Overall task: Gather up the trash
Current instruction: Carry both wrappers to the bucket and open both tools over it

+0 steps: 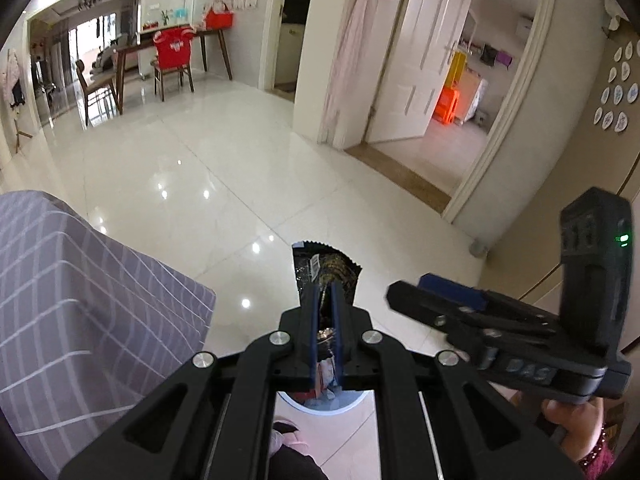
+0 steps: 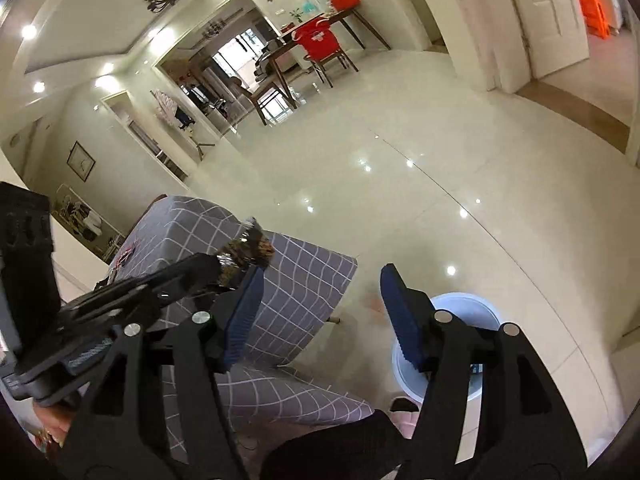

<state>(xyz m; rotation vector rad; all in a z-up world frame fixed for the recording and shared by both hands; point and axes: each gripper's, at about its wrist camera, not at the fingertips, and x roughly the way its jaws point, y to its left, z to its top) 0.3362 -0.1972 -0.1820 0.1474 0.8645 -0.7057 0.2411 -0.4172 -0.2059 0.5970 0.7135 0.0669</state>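
Observation:
My left gripper is shut on a dark foil snack wrapper with a serrated top edge, held upright above the floor. The wrapper also shows in the right wrist view, sticking out of the left gripper's tip. A white round trash bin with scraps inside sits directly below the left gripper; in the right wrist view the bin is partly hidden behind the right finger. My right gripper is open and empty, and it appears at the right of the left wrist view.
A table with a grey checked cloth stands at the left, also in the right wrist view. Glossy white tile floor stretches ahead. A dining table with chairs stands far back. An open white door is at the right.

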